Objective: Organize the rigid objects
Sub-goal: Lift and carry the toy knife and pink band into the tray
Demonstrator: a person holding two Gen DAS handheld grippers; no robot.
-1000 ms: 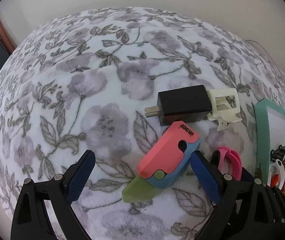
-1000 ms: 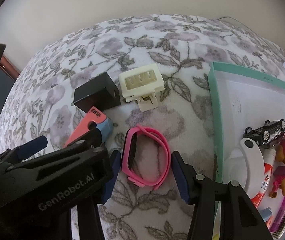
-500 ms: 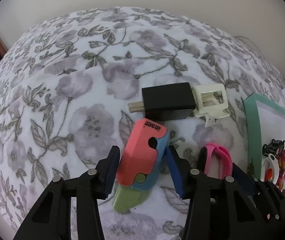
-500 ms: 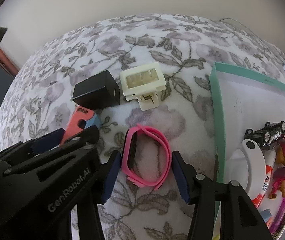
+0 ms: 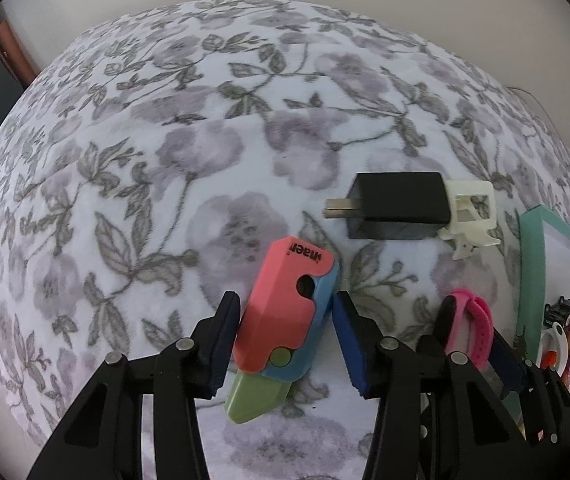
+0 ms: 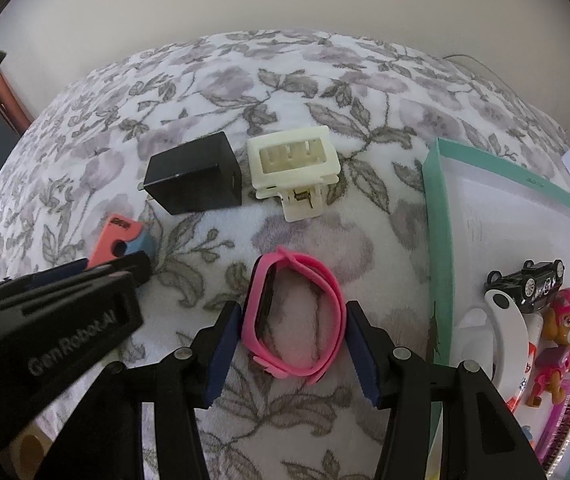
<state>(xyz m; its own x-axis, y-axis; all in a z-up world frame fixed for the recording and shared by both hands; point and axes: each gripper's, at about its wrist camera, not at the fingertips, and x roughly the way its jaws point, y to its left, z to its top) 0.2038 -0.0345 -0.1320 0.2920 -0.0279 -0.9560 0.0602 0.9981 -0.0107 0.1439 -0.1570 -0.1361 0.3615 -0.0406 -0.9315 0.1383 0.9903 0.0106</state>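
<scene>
While the left gripper (image 5: 285, 330) clamps the toy knife (image 5: 287, 318) on the blanket (image 5: 189, 160), the right gripper (image 6: 293, 334) brackets the pink band (image 6: 297, 316) (whether it touches, I cannot tell), near the tray (image 6: 441, 240).

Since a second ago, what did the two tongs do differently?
The left tongs slid left and closed in around the pink-and-blue toy knife, which was beside their right finger before. The right tongs still straddle the pink watch band, slightly narrower. The black charger, cream clip and teal box stayed put.
</scene>
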